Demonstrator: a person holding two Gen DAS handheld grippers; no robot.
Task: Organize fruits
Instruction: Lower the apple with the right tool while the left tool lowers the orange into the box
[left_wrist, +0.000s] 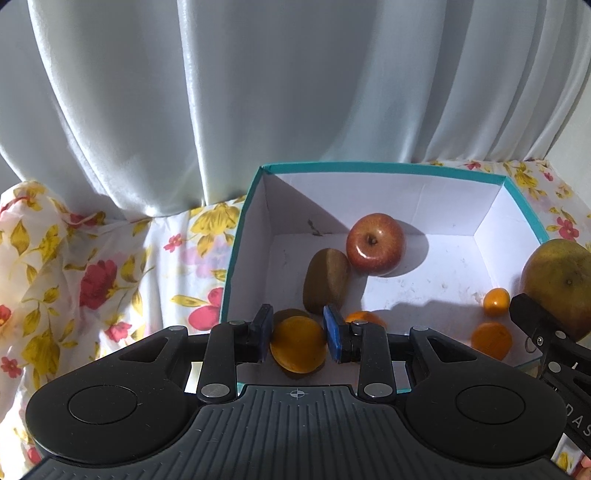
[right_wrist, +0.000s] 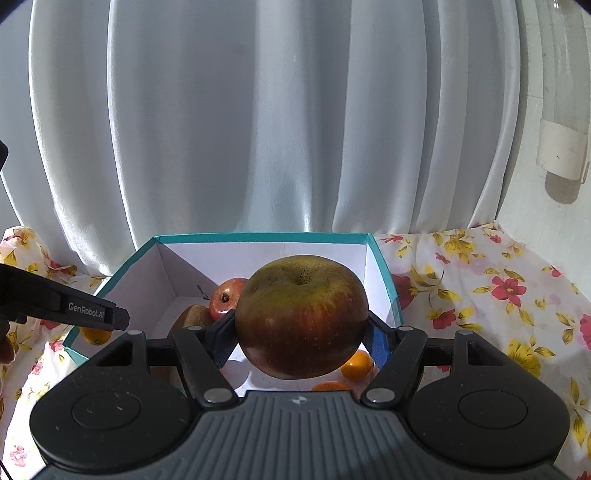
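A teal-edged white box (left_wrist: 236, 236) holds a red apple (left_wrist: 375, 243), a kiwi (left_wrist: 327, 282) and several small oranges (left_wrist: 491, 339). My left gripper (left_wrist: 298, 334) is shut on a small orange (left_wrist: 298, 345) over the box's near left corner. My right gripper (right_wrist: 301, 328) is shut on a large green-red apple (right_wrist: 302, 317) and holds it above the box (right_wrist: 384, 273). That apple also shows at the right edge of the left wrist view (left_wrist: 561, 280). The red apple (right_wrist: 225, 297) and kiwi (right_wrist: 192, 315) lie behind it.
The box stands on a floral cloth (left_wrist: 92, 280) that covers the table, also seen in the right wrist view (right_wrist: 487, 295). A white curtain (left_wrist: 258, 92) hangs close behind the box. A wall with a white pipe (right_wrist: 561, 147) is at the right.
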